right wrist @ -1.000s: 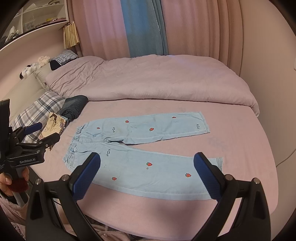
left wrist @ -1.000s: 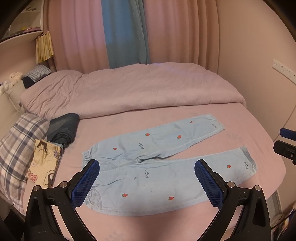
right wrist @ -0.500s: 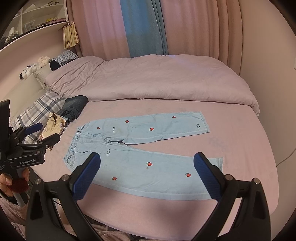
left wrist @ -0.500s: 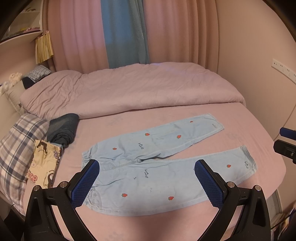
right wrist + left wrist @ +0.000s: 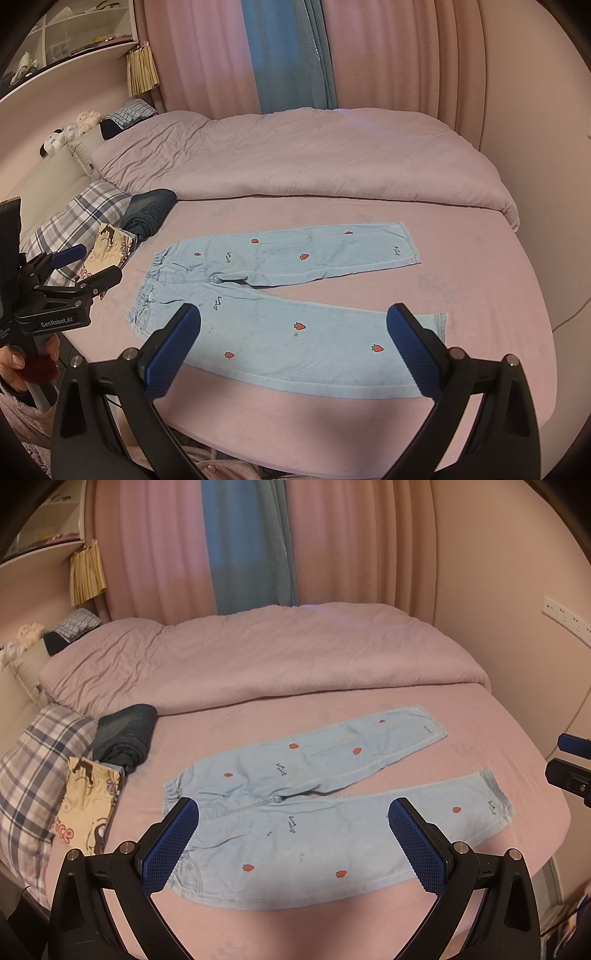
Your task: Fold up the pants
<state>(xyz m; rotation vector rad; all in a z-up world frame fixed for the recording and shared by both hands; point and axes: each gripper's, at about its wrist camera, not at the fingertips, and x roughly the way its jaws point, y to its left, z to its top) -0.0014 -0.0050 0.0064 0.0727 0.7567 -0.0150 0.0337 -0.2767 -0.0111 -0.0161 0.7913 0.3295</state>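
The left gripper, black-framed with blue ribbed pads, hangs above the near edge of the bed with its jaws spread wide and nothing between them. The right gripper is the same: wide open, empty, poised over the near leg.

Below both lie the light blue cotton pants with red strawberry prints, flat on the pink bedsheet. The elastic waistband is to the left, the two legs splayed apart in a narrow V toward the right.

Nothing is folded yet, so the first job is likely to bring one leg onto the other. It would go best with the left gripper pinching at the waistband corner and the right at the cuff of the same leg, both lifted together so the fabric stays taut and the seams line up.

A folded dark grey garment and a blue-and-white plaid pillow sit well apart to the left.
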